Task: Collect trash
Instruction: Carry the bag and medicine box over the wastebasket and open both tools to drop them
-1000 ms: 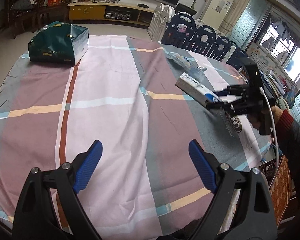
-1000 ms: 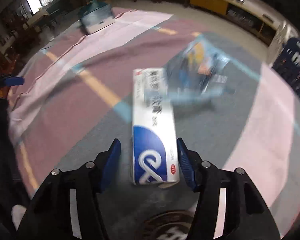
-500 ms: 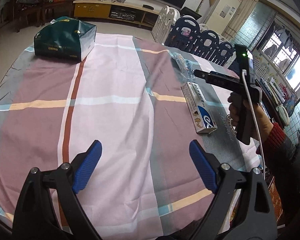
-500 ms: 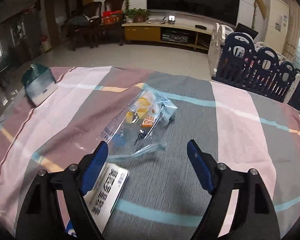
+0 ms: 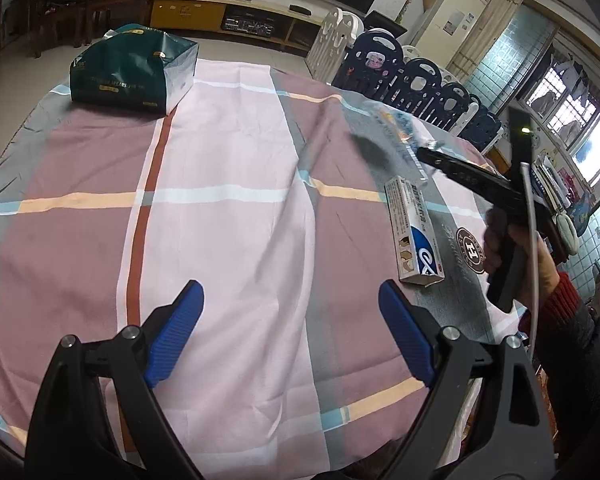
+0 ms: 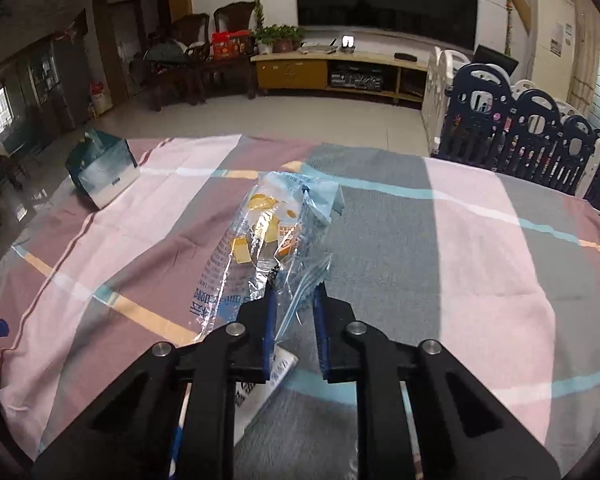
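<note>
A clear plastic snack wrapper (image 6: 268, 232) with yellow print lies lengthwise on the checked tablecloth (image 6: 440, 260). My right gripper (image 6: 295, 294) has its jaws closing, and the wrapper's near end is pinched between the blue pads. The left wrist view shows that gripper (image 5: 422, 153) at the wrapper (image 5: 396, 128), which is blurred. A white and blue carton (image 5: 414, 232) lies flat on the cloth, just under the right gripper (image 6: 260, 384). My left gripper (image 5: 288, 292) hangs open over the near part of the table with nothing in it.
A dark green paper bag (image 5: 132, 72) stands at the table's far left corner (image 6: 100, 172). A blue and white playpen fence (image 5: 420, 80) runs behind the table's far right edge. A person's hand (image 5: 540, 256) in a red cuff holds the right gripper.
The right gripper let go of the carton, which now lies on the cloth. It swung to the wrapper, opened wide, then closed on the wrapper's near end. The left gripper stayed put.
</note>
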